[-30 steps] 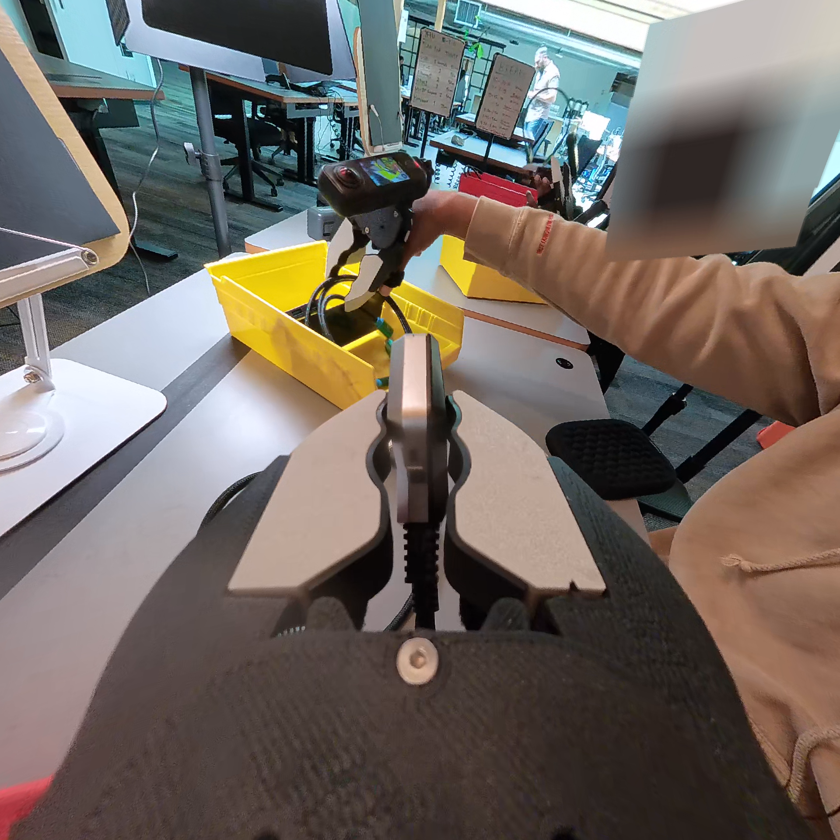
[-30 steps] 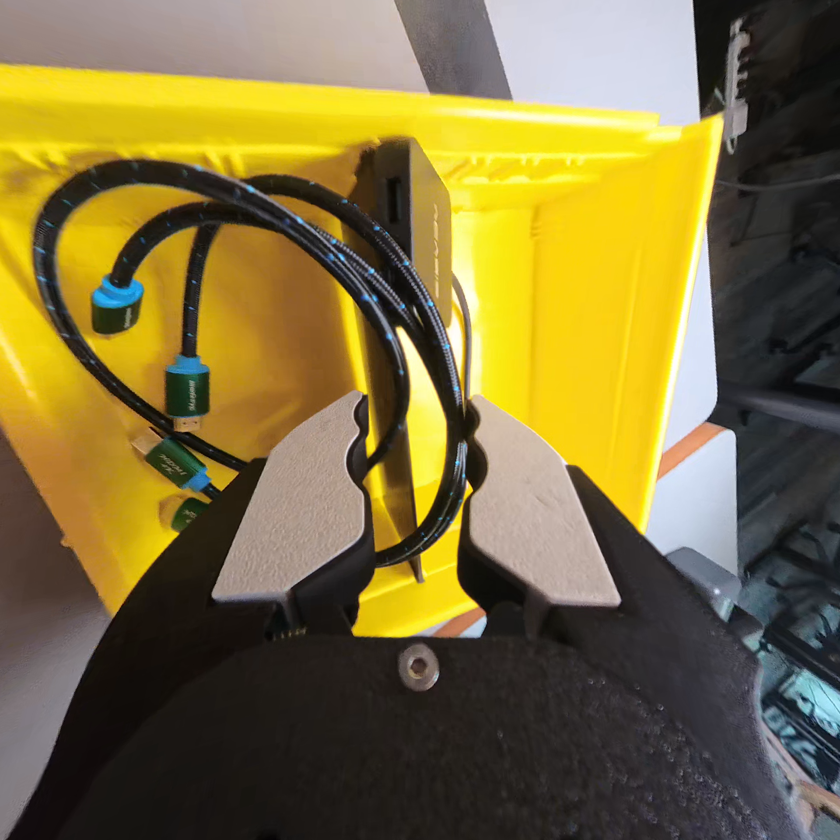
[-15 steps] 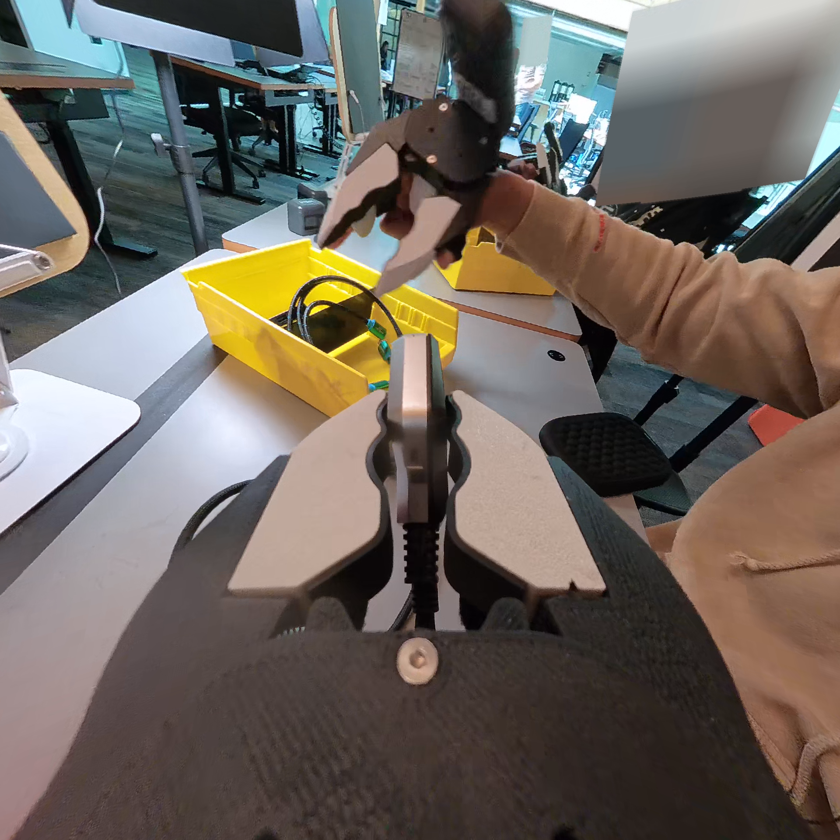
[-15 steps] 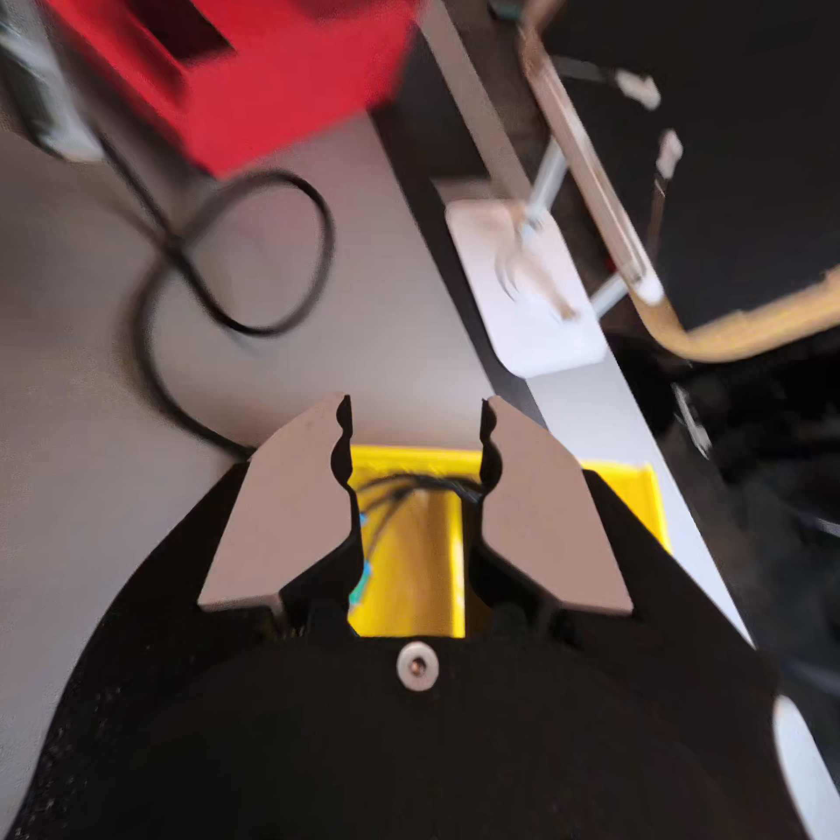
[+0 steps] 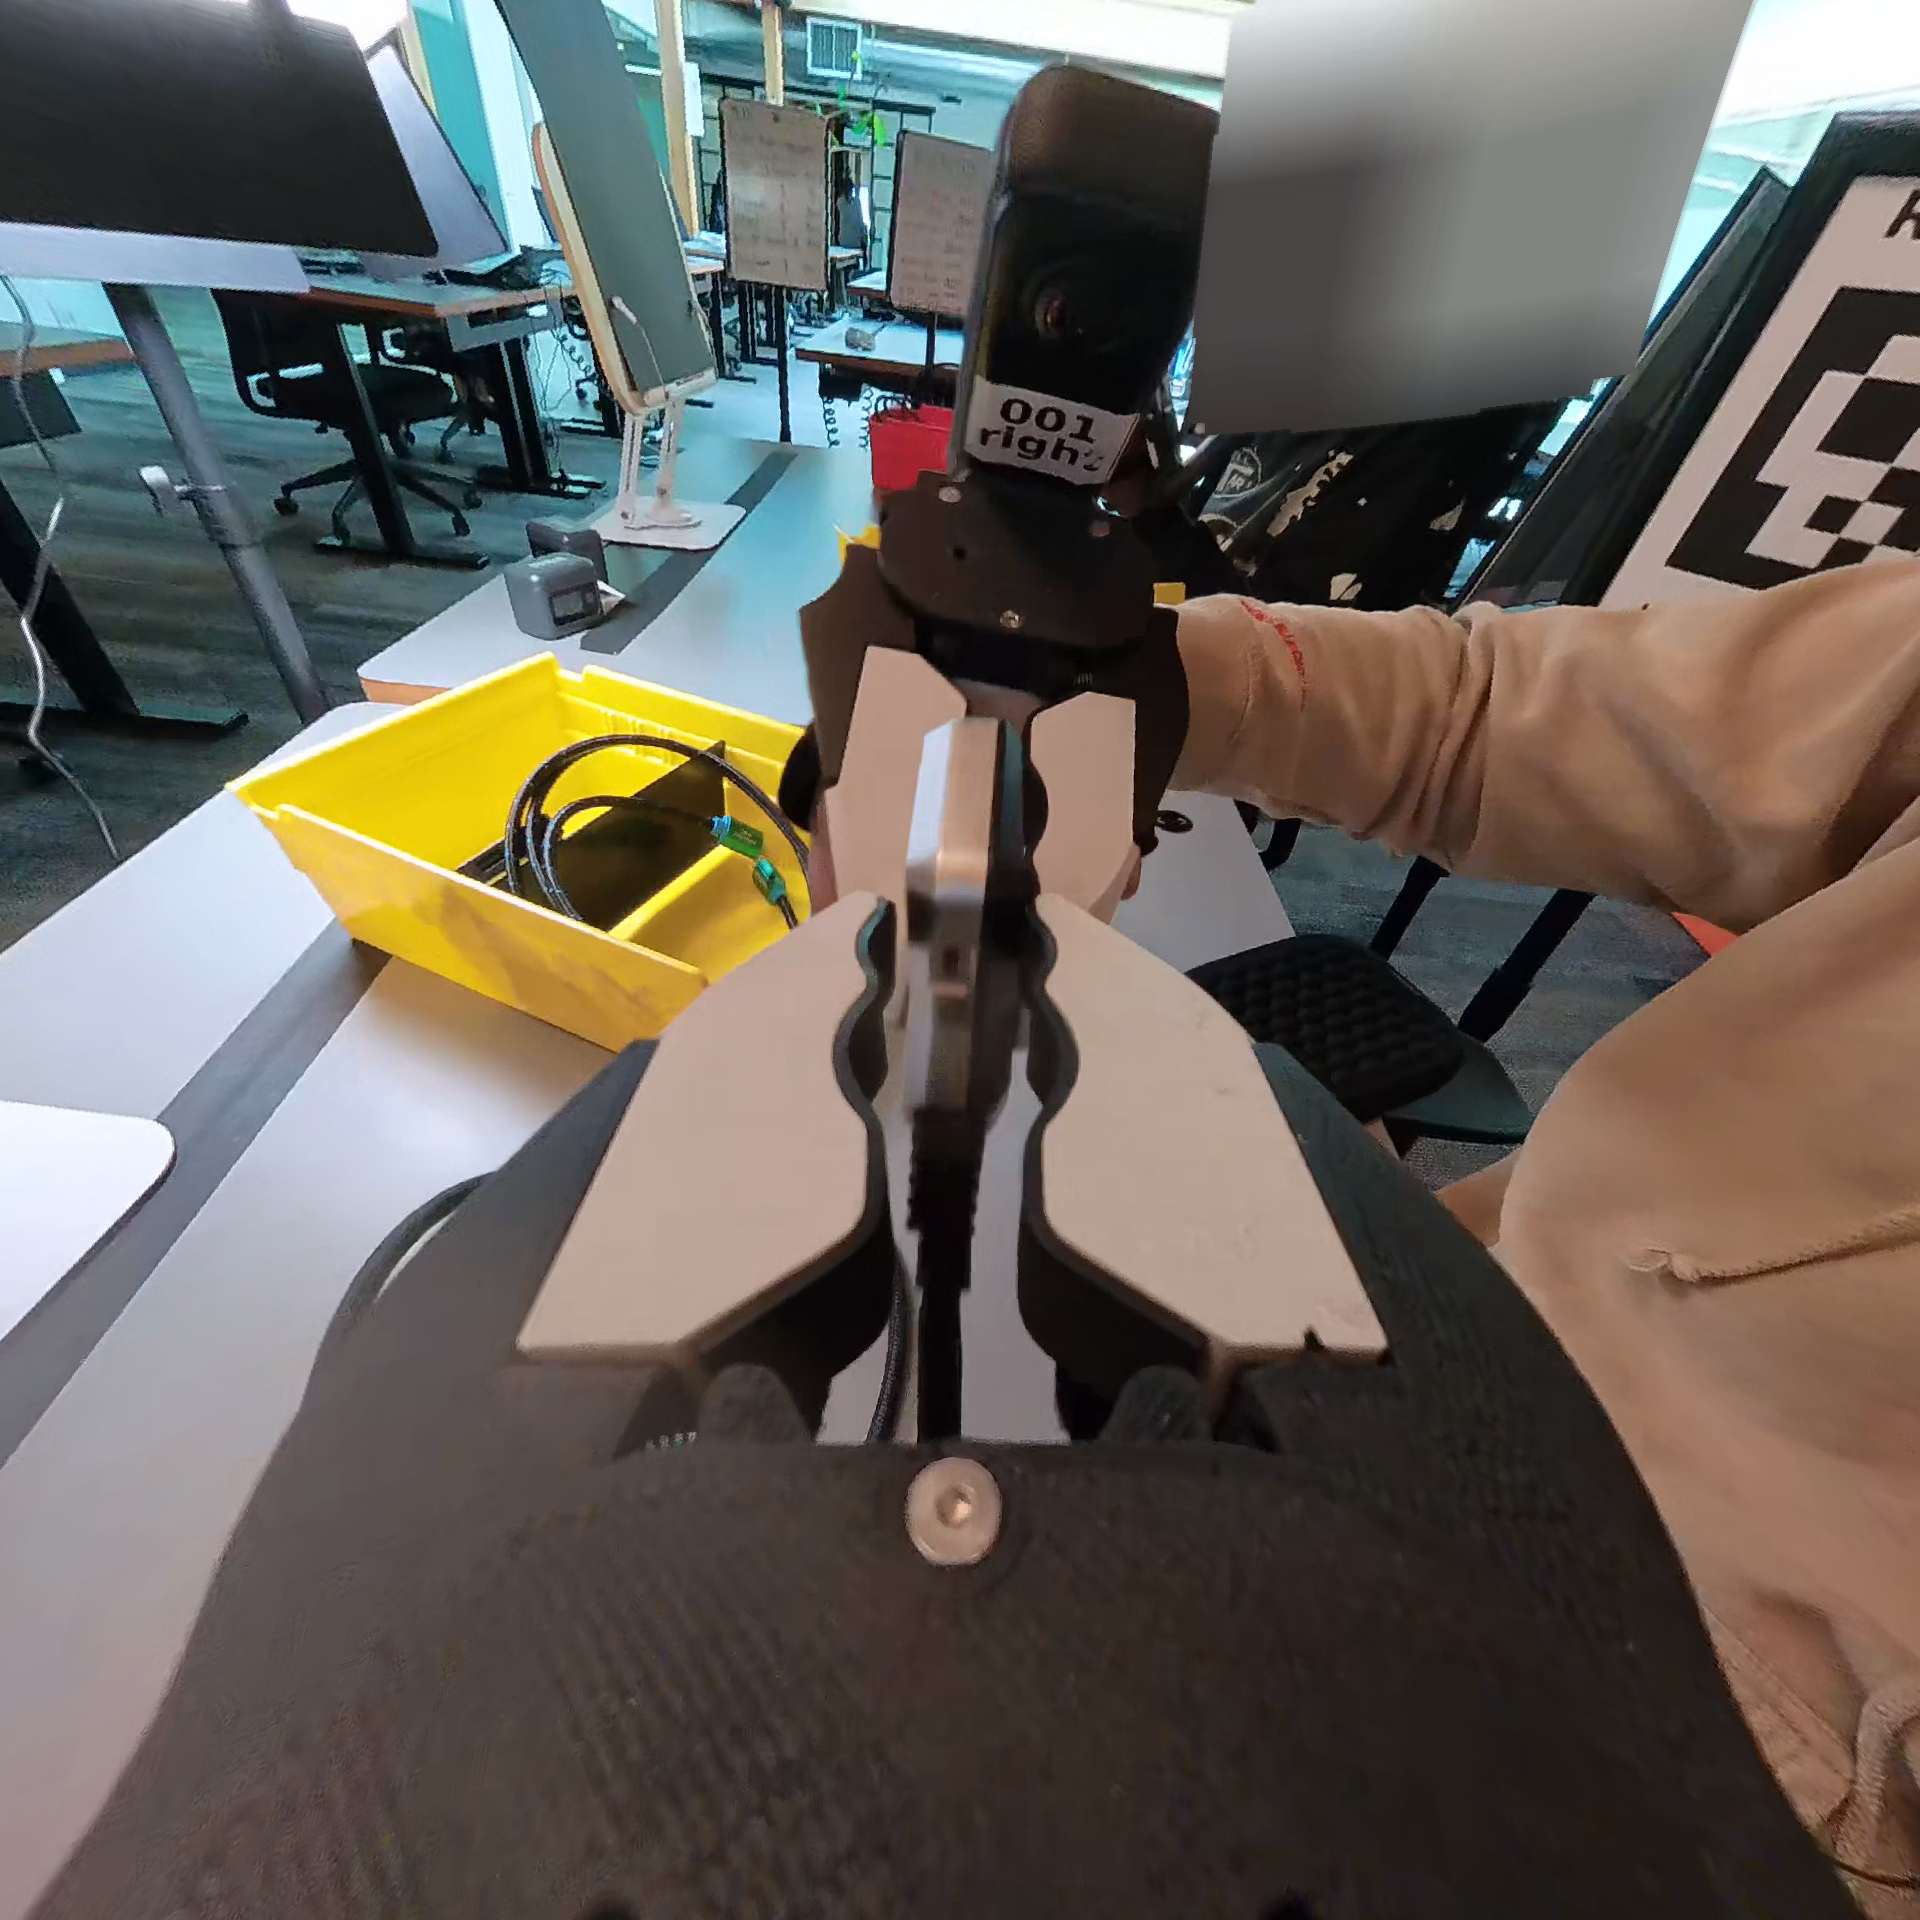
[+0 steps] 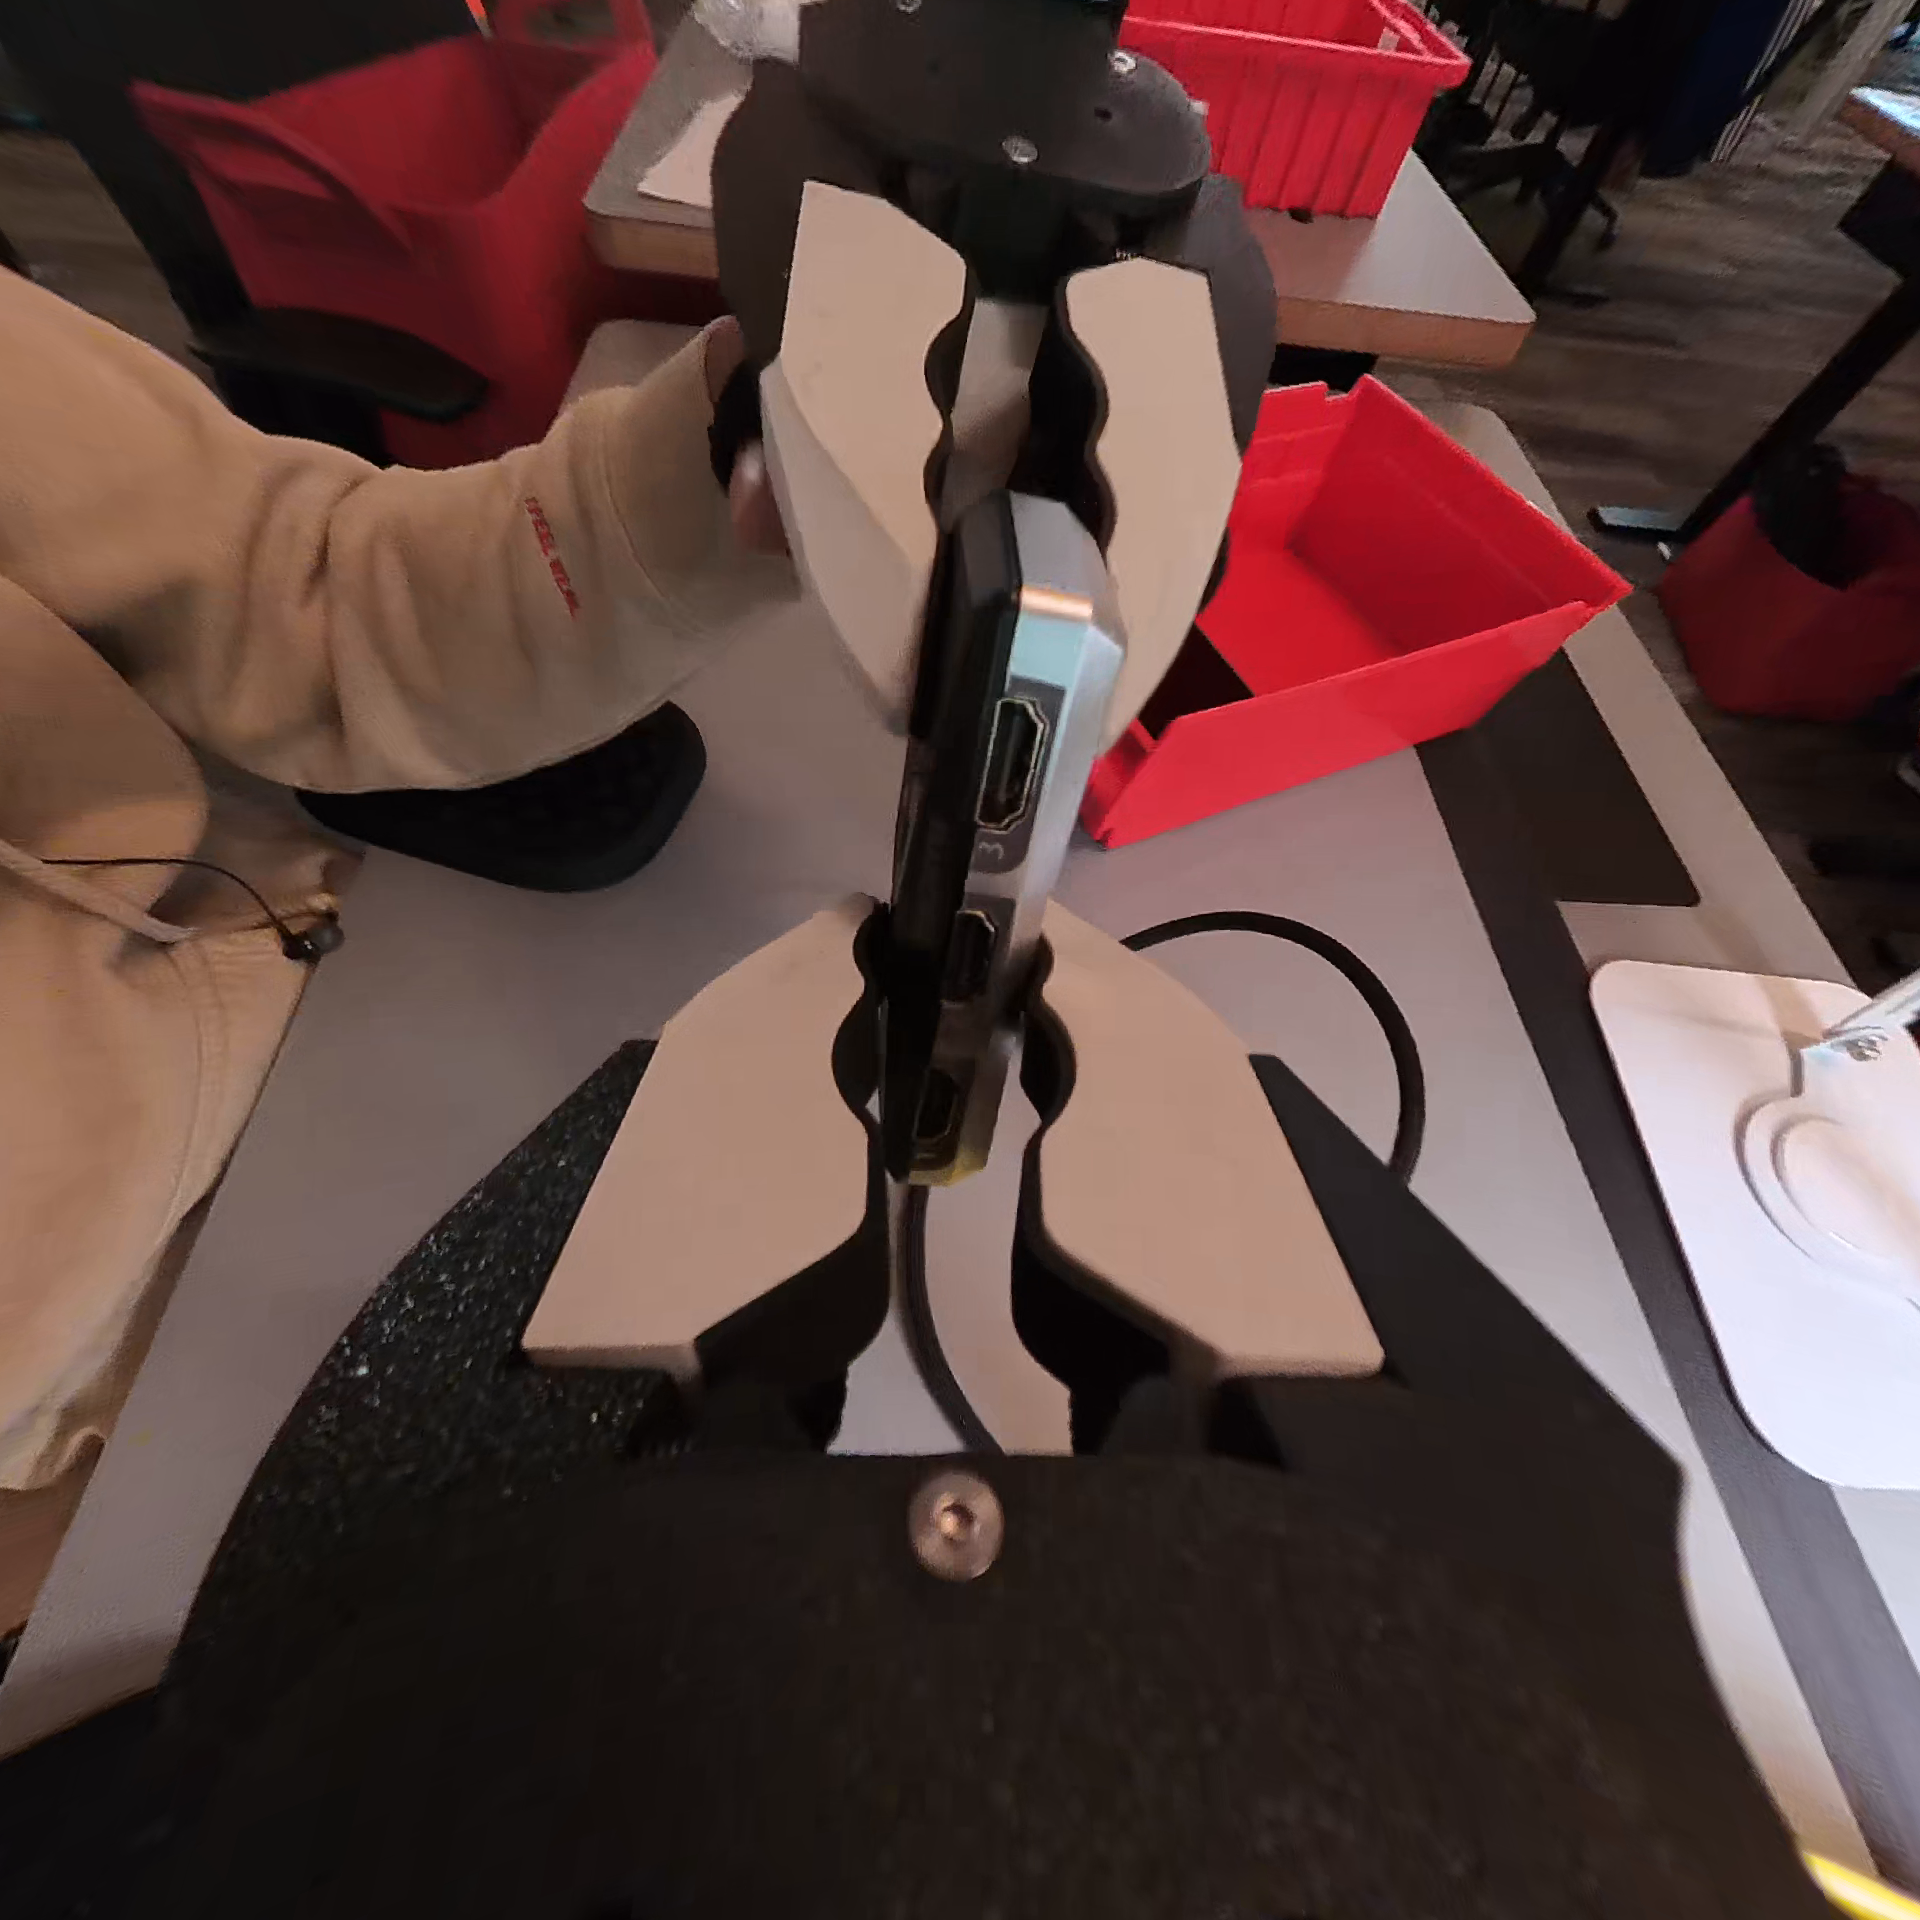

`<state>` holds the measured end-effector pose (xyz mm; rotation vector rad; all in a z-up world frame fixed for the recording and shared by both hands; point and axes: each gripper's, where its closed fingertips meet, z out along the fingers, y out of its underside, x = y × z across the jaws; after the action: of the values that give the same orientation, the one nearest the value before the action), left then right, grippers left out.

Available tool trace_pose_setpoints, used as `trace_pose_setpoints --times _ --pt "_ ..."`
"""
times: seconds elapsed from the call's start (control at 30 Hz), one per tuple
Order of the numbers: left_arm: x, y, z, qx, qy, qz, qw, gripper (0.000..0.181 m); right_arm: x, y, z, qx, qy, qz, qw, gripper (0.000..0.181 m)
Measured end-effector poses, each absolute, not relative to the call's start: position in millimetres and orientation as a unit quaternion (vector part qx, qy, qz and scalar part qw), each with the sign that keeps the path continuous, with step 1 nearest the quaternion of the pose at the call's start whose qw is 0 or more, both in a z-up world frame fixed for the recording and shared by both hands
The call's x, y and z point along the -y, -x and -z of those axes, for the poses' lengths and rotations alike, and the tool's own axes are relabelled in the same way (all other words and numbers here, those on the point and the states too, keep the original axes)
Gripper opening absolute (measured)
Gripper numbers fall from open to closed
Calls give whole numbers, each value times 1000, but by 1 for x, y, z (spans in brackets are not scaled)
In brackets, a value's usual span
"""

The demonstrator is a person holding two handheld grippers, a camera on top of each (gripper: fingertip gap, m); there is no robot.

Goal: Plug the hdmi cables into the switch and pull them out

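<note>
The switch (image 5: 956, 831), a thin silver and black box, is held on edge above the grey table between both grippers. My left gripper (image 5: 961, 935) is shut on its near end. My right gripper (image 5: 977, 873) faces it and closes on the far end. In the right wrist view the switch (image 6: 1039, 727) shows three empty HDMI ports, with my right gripper (image 6: 956, 935) shut on its near end and my left gripper (image 6: 997, 623) on the other. Its black lead (image 6: 1392, 1039) loops on the table. Braided HDMI cables (image 5: 582, 790) with green plugs lie in a yellow bin (image 5: 416, 862).
A red bin (image 6: 1403, 623) stands on the table beyond the switch. A white monitor-stand base (image 6: 1766, 1195) lies at the table's edge and also shows in the left wrist view (image 5: 62, 1174). A person's tan sleeve (image 5: 1507, 748) reaches across. A black chair armrest (image 5: 1330, 1029) is beside the table. My hands' fingertips stand some 4 cm from each other.
My right gripper rose empty out of the yellow bin, swung round to face the left gripper and closed on the far end of the switch. The left gripper kept hold of the switch.
</note>
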<state>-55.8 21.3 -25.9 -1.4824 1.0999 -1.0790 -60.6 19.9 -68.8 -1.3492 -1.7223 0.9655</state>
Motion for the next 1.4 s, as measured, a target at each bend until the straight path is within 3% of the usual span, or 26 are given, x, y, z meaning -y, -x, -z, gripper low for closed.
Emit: trace_pose_setpoints --times 0.2,0.7,0.87,1.2,1.4 --pt "-33 93 4 -390 595 460 531 29 -25 27 39 653 527 -361 408 22" --pt "-48 115 8 -356 613 447 545 32 -101 -6 -177 550 497 -259 619 22" --pt "-50 113 12 -357 617 447 540 31 -145 -37 -231 505 504 -160 683 22" --pt "-57 113 20 -351 627 449 530 30 -184 -108 -263 433 533 -85 722 21" --pt "-58 110 24 -355 631 447 525 30 -209 -133 -212 436 584 -64 682 21"
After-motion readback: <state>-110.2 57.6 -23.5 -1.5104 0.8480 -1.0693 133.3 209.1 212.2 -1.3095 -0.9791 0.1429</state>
